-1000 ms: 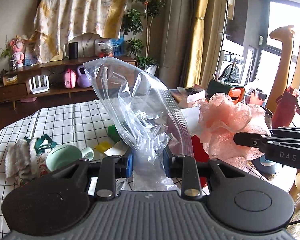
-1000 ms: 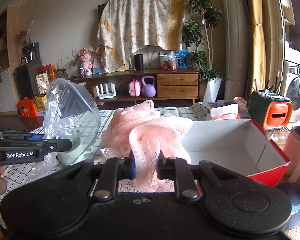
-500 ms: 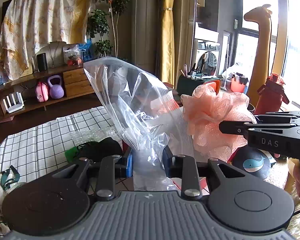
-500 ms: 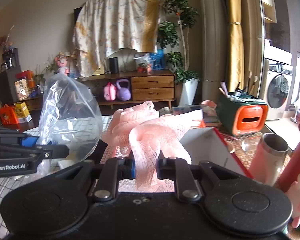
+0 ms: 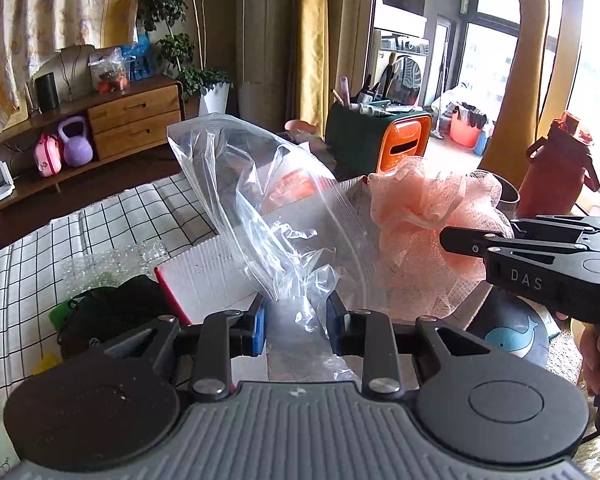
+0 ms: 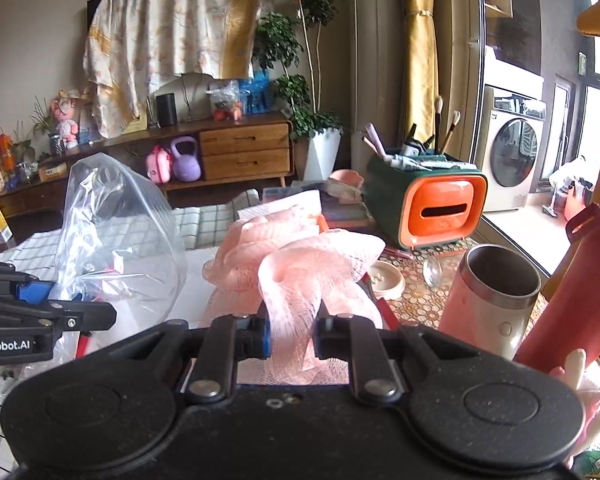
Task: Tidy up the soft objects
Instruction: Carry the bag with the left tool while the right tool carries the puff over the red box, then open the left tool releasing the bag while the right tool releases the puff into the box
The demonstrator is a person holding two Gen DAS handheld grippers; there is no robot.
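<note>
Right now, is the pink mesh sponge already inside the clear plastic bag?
No, the pink mesh sponge sits beside the clear plastic bag, held in the right gripper.

The left gripper [image 5: 295, 322] has its jaws closed on the neck of a clear plastic bag [image 5: 260, 208], which rises above them. Right of the jaws, the right gripper [image 5: 456, 240] seems to pinch a pink mesh pouf [image 5: 428, 216] just beside the bag, over a white box [image 5: 208, 276]

Wooden sideboard [image 6: 236, 152] against the wall, yellow curtain [image 6: 420, 48], bright window [image 5: 496, 64].
</note>
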